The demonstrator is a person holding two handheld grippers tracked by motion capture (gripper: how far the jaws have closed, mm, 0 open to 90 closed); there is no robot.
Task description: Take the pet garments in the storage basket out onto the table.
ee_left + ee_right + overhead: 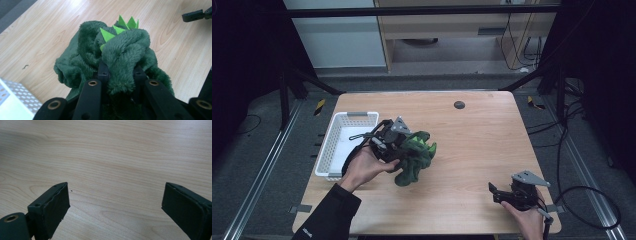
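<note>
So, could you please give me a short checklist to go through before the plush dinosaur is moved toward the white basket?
1. Left claw shut on the plush dinosaur: ok, green fabric is pinched between its jaws.
2. Firmness of the hold: cannot tell; only a fold of fabric is caught.
3. Dinosaur lifted off the table: cannot tell; its lower part looks to be on or near the wood.
4. White basket has room: ok, its inside looks empty.
5. Right claw out of the way: ok, open and empty near the table's front right corner.
</note>
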